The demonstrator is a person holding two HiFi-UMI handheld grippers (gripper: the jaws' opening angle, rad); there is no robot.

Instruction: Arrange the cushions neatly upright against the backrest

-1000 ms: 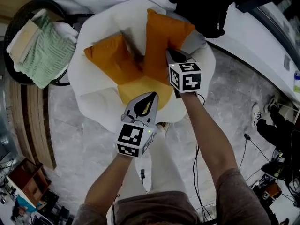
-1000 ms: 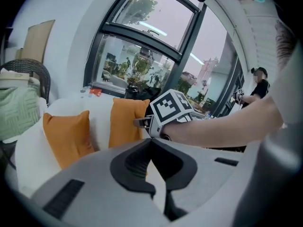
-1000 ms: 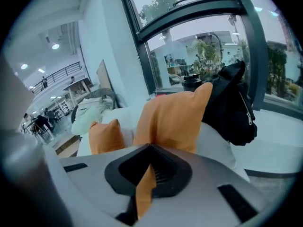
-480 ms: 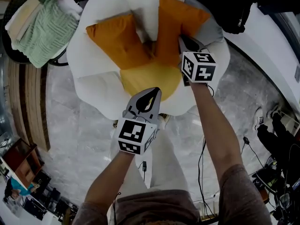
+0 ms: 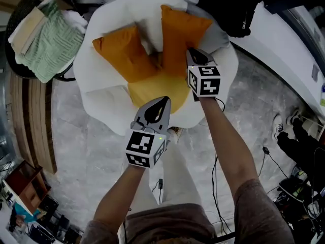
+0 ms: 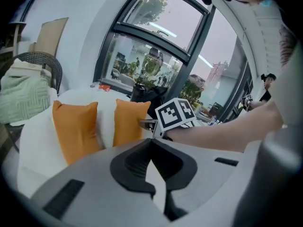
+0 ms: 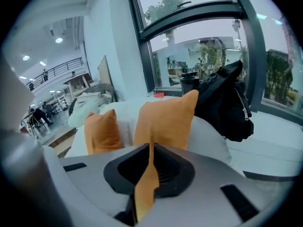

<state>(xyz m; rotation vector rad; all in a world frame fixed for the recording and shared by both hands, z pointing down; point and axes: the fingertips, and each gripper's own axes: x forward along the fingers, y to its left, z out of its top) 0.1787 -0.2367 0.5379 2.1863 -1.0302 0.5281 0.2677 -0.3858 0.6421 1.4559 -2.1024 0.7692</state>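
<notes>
Nearest the camera, two bare forearms reach out, each ending in a cube of black-and-white square markers; these patterns are the only print in view. On the left, the left claw (image 5: 164, 100) hovers over the near rim of the white armchair (image 5: 101, 98), its jaws closed together with nothing between them. Further on and to the right, the right claw (image 5: 189, 51) has its jaws almost together, pinching a thin fold of orange fabric from the right cushion (image 5: 179, 34); the jaws have just been opening a little, with the fabric between them.

Flat on the seat, between the two claws, lies a yellower cushion (image 5: 155, 88). Behind it the right cushion stands upright against the backrest (image 5: 147, 4). The left cushion (image 5: 122, 52) leans on the backrest beside it, angled slightly away, with a strip of white upholstery showing between the two.

Far left, a dark wicker chair (image 6: 53, 67) holds a folded green throw (image 5: 48, 47) and some pale folded cloths. Far right, a black bag (image 7: 227, 103) sits on a white ledge by the window.
</notes>
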